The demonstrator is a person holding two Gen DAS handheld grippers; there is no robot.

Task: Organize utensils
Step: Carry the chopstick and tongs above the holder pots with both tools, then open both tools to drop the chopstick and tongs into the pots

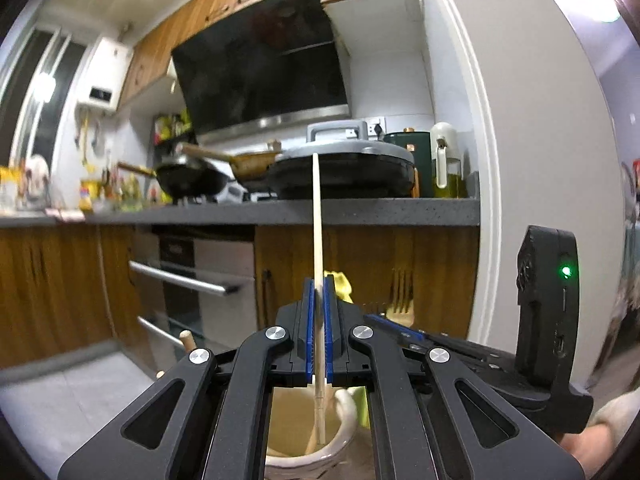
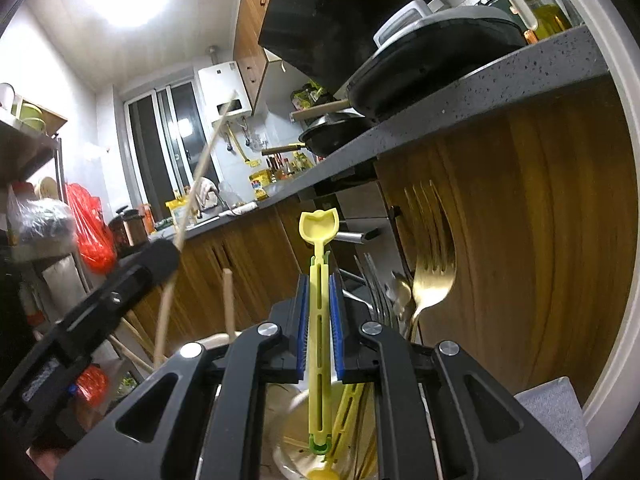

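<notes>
My left gripper (image 1: 319, 280) is shut on a pale wooden chopstick (image 1: 317, 216) that stands upright, its lower end over a cream ceramic mug (image 1: 348, 404) below the jaws. My right gripper (image 2: 319, 280) has its blue pads close on either side of a yellow plastic spoon-clip utensil (image 2: 319, 236), held upright over a metal holder (image 2: 296, 460). A gold fork (image 2: 434, 276) and other metal utensils stand in that holder to the right. The left gripper and its chopstick (image 2: 200, 172) show at the left of the right wrist view. The right gripper body (image 1: 544, 300) shows at the right of the left wrist view.
A grey counter (image 1: 280, 210) runs across ahead, with pans (image 1: 192, 178), an electric griddle (image 1: 344, 168) and an oil bottle (image 1: 448, 160) on it. Wooden cabinets and an oven (image 1: 200, 280) lie beneath. More wooden chopsticks (image 2: 229, 304) stand in a cup. A red bag (image 2: 88, 232) hangs at the left.
</notes>
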